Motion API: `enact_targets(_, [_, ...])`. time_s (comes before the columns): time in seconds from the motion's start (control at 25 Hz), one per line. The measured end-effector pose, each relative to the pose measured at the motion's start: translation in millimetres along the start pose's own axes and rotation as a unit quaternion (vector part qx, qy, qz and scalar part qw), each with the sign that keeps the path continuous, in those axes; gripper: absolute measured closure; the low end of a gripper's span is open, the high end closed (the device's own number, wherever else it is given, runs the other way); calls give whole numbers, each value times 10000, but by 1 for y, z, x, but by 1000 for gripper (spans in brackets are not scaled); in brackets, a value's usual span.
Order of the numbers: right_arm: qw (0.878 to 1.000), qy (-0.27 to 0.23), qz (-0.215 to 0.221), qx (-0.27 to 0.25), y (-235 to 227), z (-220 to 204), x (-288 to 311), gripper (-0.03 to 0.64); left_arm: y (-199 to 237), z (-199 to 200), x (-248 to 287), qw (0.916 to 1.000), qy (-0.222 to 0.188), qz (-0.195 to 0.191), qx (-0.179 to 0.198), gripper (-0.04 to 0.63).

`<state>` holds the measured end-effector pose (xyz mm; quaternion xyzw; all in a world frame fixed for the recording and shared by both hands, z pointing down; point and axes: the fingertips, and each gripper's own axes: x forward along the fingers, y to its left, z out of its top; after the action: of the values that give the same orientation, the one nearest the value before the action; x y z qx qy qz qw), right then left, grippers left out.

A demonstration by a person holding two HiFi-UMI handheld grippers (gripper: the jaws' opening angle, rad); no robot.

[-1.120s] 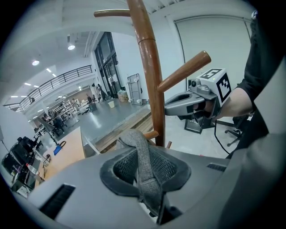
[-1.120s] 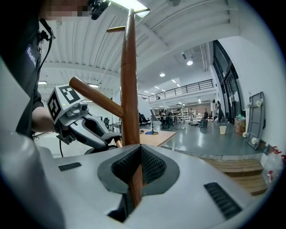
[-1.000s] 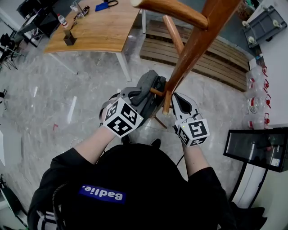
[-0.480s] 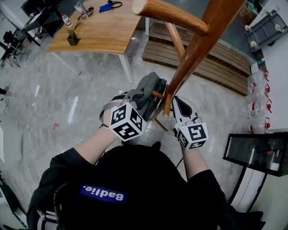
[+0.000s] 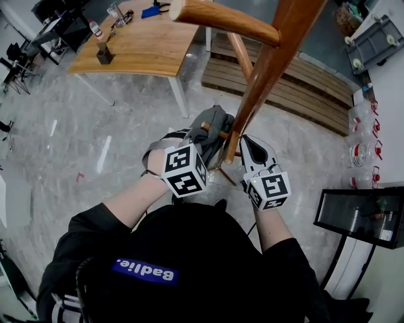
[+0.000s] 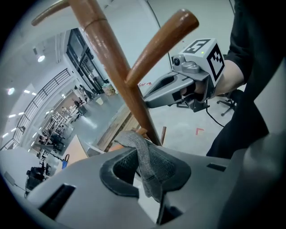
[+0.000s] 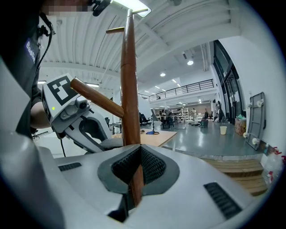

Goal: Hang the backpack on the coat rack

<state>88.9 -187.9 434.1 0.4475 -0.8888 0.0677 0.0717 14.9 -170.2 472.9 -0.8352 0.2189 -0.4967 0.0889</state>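
Left claw is pinched on a grey strap of the backpack. Right claw is clamped on the coat rack pole, low down, with the wood running straight up between the jaws. The backpack is bunched against the pole on the person's left side, at a short low peg, and I can't tell if the peg carries it. Both claws sit close either side of the pole, tips nearly facing. A long peg angles up over the right claw, and another overhangs higher in the head view, so the space overhead is tight. The rack stands on the floor just off the near right corner of the wooden worktop, whose leg is near the backpack. A dark block sits by the worktop's left edge and a blue item at its far edge. There is wide bare floor on the person's left. A slatted wooden platform lies behind the rack and a dark cabinet is on the right.
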Motion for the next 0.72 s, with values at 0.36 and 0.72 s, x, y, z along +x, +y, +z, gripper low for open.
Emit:
enact_targets(0.36, [9999,-53,70,82,2,5,-4,614,-7,8,9,9985,-256,14,-478,517])
enact_targets(0.72, [9999,14,6,116,4,7,-3,614,-14,10,19,9973,-455,-56,-581,515])
